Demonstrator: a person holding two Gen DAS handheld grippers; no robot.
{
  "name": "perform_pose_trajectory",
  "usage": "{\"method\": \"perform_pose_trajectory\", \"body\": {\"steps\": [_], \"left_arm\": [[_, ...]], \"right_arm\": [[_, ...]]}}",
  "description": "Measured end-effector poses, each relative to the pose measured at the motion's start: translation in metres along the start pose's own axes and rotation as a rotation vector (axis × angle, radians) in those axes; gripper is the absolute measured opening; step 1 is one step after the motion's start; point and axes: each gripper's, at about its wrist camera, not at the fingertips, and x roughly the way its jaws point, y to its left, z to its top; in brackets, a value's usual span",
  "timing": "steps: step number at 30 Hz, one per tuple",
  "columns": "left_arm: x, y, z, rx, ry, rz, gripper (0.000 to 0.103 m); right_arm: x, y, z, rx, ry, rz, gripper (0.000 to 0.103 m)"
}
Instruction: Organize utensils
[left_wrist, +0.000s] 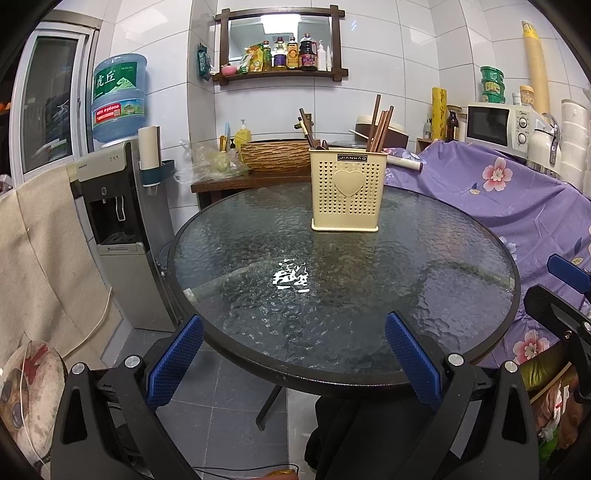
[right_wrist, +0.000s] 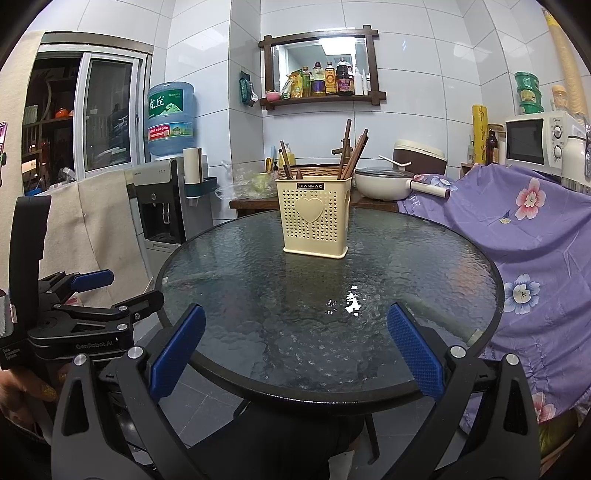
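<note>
A cream plastic utensil holder with a heart on its front stands upright on the far part of the round glass table. It also shows in the right wrist view. Brown chopsticks and dark wooden utensils stick out of its top, and show again in the right wrist view. My left gripper is open and empty over the table's near edge. My right gripper is open and empty, also at the near edge. The left gripper's body shows at the left of the right wrist view.
A water dispenser stands left of the table. A purple floral cloth covers furniture on the right. Behind the table, a wooden side table holds a woven basket and a white pot. A microwave sits at the far right.
</note>
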Motion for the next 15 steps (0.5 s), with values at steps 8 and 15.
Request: {"method": "perform_pose_trajectory", "body": {"steps": [8, 15], "left_arm": [[0.0003, 0.0013, -0.0012, 0.002, 0.002, 0.0, 0.097], [0.0002, 0.0024, -0.0013, 0.001, 0.005, -0.003, 0.097]], "right_arm": [[0.0002, -0.0002, 0.0, 0.0, 0.001, -0.001, 0.097], [0.0003, -0.0004, -0.0007, 0.001, 0.003, 0.001, 0.097]]}}
